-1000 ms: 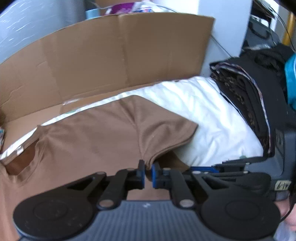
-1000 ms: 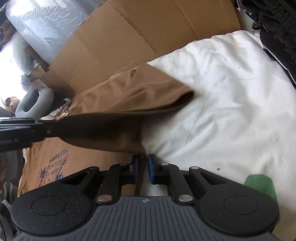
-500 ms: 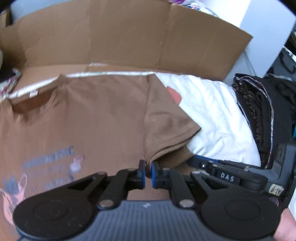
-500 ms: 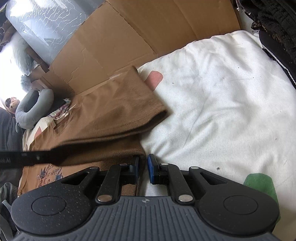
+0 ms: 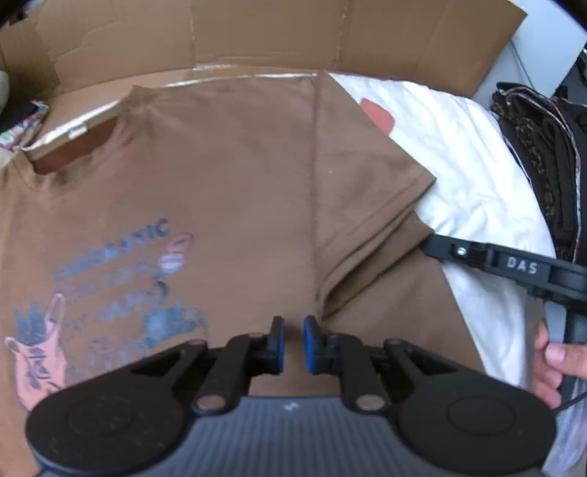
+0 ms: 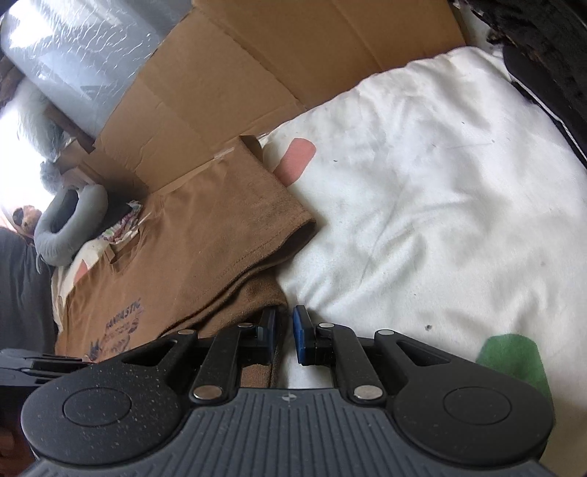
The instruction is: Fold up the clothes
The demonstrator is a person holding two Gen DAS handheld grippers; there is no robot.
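One brown T-shirt (image 5: 227,176) is lying spread, print side up, partly on flattened cardboard (image 5: 256,33) and partly on a white quilt (image 6: 422,190), with its right sleeve (image 5: 363,183) already lying turned in over the side of the body. It is looking like thin, soft jersey: light, limp and likely to sag or wrinkle wherever it is not being supported, so it is probably best taken at a seam, hem or sleeve edge, where the doubled cloth is giving the fingers more to bite. The left gripper (image 5: 292,343) is hovering just over the shirt below the sleeve, its fingers having just been opening to a narrow gap with nothing between them. The right gripper (image 6: 284,335) is sitting at the shirt's side edge where it is meeting the quilt, its fingers narrowly apart and apparently empty.
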